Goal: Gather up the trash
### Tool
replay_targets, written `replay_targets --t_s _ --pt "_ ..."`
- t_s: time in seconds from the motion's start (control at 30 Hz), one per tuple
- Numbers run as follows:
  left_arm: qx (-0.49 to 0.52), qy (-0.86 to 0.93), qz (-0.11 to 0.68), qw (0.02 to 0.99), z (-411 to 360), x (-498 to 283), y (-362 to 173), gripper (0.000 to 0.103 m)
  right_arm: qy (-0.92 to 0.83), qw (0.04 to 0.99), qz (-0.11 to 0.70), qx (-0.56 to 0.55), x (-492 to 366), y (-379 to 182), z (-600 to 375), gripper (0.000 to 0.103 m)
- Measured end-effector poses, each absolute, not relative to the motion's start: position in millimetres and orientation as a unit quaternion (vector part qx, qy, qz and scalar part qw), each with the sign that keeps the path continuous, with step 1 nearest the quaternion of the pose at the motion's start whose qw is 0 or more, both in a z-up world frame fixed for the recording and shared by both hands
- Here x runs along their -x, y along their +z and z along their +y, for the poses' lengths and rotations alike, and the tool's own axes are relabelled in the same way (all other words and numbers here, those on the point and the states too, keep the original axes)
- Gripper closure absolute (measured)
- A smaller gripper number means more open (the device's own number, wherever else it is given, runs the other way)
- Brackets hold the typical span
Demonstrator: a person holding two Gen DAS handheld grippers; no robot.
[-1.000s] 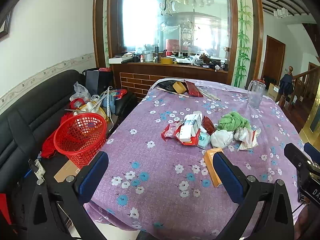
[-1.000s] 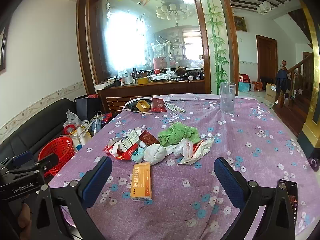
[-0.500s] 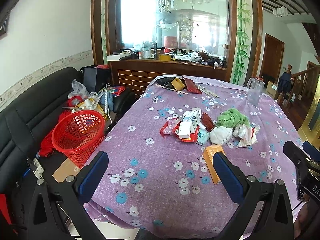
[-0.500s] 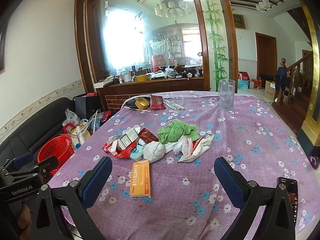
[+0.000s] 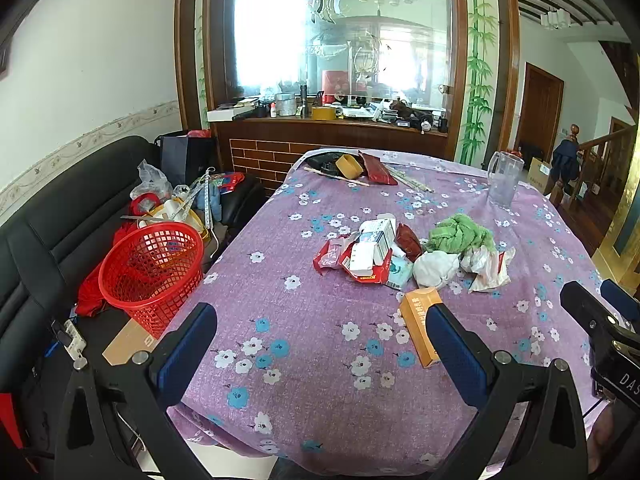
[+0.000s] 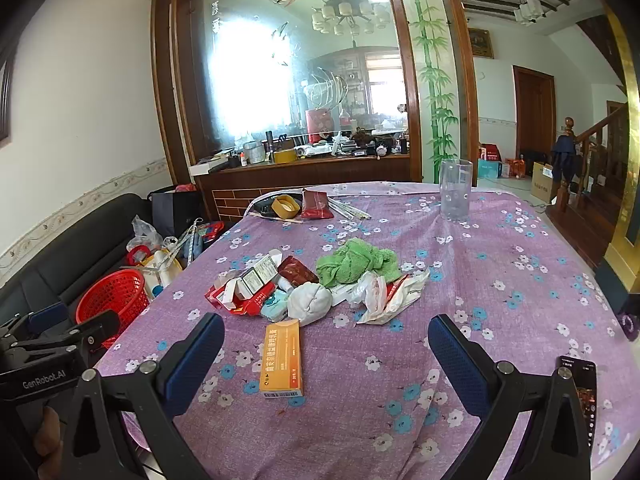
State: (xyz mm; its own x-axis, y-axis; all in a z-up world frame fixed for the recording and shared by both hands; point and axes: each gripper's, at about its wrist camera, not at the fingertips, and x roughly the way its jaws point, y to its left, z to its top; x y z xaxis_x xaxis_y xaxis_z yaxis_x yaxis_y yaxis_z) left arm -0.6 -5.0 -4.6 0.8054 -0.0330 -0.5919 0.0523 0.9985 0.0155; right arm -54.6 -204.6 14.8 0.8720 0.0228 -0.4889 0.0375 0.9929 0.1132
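A pile of trash lies mid-table on the purple flowered cloth: red and white cartons, a white paper wad, crumpled wrappers, a green cloth. An orange box lies nearest me. A red mesh basket stands on the black sofa at the left. My left gripper is open and empty over the table's near edge. My right gripper is open and empty, with the orange box between its fingers' line and short of them.
A clear plastic pitcher stands at the far right. A tape roll and red packet lie at the far end. A phone lies at the near right. Clutter fills the sofa behind the basket.
Both grippers have drawn back and up slightly from the table; the pile sits a little farther away. Both stay open and nothing on the table has moved.
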Motion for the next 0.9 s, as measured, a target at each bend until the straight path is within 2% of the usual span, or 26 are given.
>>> replay_targets --t_s 0.9 --pt "-0.014 -0.018 0.319 0.947 -2.8 -4.4 -9.9 0.000 0.004 0.964 0.257 -0.063 52.0 13.7 -204.2 0.000"
